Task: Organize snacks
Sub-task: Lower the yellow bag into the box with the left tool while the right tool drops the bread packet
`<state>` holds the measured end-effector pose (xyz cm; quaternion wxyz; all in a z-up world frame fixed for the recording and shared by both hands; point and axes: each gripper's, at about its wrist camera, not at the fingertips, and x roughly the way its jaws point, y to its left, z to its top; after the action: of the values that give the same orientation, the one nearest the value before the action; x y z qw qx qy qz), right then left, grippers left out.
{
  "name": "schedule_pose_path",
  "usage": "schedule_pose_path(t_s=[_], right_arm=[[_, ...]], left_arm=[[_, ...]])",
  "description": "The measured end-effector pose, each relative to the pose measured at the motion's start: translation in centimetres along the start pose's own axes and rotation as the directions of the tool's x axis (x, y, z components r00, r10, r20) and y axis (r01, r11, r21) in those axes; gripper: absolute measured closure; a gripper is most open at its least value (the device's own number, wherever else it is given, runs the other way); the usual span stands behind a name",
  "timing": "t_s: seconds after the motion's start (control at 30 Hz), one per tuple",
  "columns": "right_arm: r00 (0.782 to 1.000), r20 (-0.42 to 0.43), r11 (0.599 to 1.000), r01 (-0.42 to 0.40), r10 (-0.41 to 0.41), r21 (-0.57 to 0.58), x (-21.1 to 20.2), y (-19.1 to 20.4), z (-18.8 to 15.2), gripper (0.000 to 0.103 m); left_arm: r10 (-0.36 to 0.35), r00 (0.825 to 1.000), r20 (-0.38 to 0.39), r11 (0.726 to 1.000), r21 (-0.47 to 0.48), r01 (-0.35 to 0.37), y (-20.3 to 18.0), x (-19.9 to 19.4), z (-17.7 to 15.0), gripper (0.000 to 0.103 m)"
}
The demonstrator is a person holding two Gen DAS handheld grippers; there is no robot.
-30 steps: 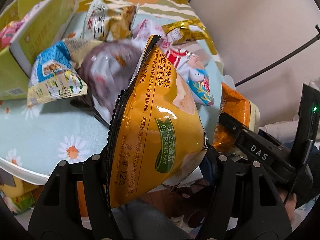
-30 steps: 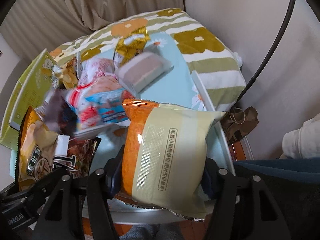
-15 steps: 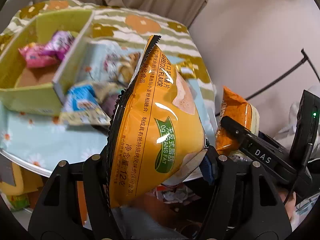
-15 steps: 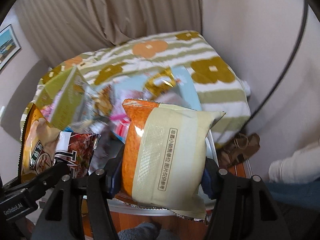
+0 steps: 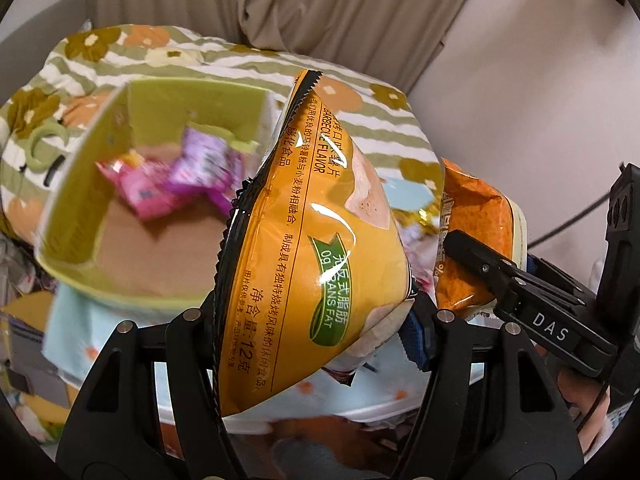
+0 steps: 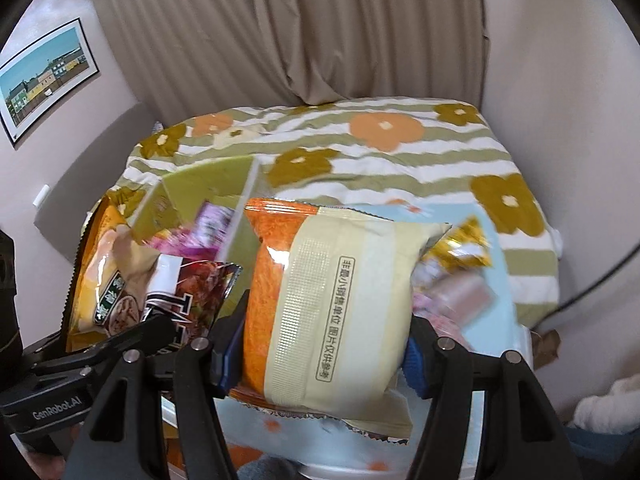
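Note:
My left gripper point(image 5: 316, 316) is shut on a yellow barbecue chip bag point(image 5: 320, 256) and holds it up in front of a green cardboard box point(image 5: 76, 200). The box holds pink and purple snack packets point(image 5: 180, 180). My right gripper point(image 6: 324, 352) is shut on an orange and cream snack bag point(image 6: 340, 300), held above the table. The chip bag point(image 6: 108, 276) and the box point(image 6: 208, 188) also show at the left of the right wrist view. The orange bag point(image 5: 476, 232) shows at the right of the left wrist view.
Loose snacks, one a gold packet point(image 6: 460, 248), lie on the light blue floral tablecloth point(image 6: 496, 300). A striped flower blanket point(image 6: 400, 140) covers the bed behind, with a beige curtain point(image 6: 280, 32) at the back. A black cable point(image 6: 600, 280) hangs by the right wall.
Both grippers have risen and tilted up with their bags. The green box has come into the middle of the left view, and the loose snack pile has dropped out of sight behind the bags.

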<state>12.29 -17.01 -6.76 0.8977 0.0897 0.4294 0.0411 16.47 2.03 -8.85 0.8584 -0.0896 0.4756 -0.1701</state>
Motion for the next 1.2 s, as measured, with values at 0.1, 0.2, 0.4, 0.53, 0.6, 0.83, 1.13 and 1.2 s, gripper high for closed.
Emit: schedule_pose_path(t_s=[0.1,0.2,0.4,0.53,0.6,0.83,1.13,1.2], right_arm=[[1.000,-0.007,1.000,-0.010,0.010,-0.016,2.0,3.3,1.7,0.044],[1.000,-0.015,0.999,-0.020,0.020,-0.026,4.0,6.5,3.0,0.044],[0.999,-0.039,1.000,-0.021,0.021,-0.007,7.6,11.2,4.3,0.044],[0.998,-0.067,1.000,-0.004,0.005,0.018,10.0,13.2,4.2,0.044],[0.997,-0.083,1.000,0.005,-0.003,0.020,10.9,14.0,4.0,0.044],[0.990,-0.135,0.999,0.030,-0.028,0.014,12.7,15.0,3.1,0.044],[0.983,-0.185,0.999,-0.010,0.003,-0.038,14.2,16.0,2.8,0.044],[0.981,-0.194,0.998,-0.028,0.018,-0.051,14.5,16.2,2.8,0.044]], left_arm=[[0.014,1.000,-0.005,1.000,-0.004,-0.014,3.7,-0.1,2.3,0.040],[0.034,0.999,-0.030,0.999,0.000,-0.034,7.6,0.5,4.2,0.040],[0.062,0.991,-0.116,0.998,0.040,-0.058,14.7,2.8,6.4,0.040],[0.040,0.984,-0.174,0.998,0.046,-0.033,17.6,4.8,6.5,0.039],[0.027,0.981,-0.193,0.998,0.055,-0.017,18.2,5.5,6.3,0.029],[0.041,0.983,-0.180,0.998,0.062,-0.030,19.4,5.2,5.6,0.000],[0.110,0.984,-0.139,0.993,0.062,-0.102,20.4,2.6,4.5,0.000],[0.122,0.984,-0.131,0.992,0.045,-0.117,20.8,2.0,4.3,0.000]])
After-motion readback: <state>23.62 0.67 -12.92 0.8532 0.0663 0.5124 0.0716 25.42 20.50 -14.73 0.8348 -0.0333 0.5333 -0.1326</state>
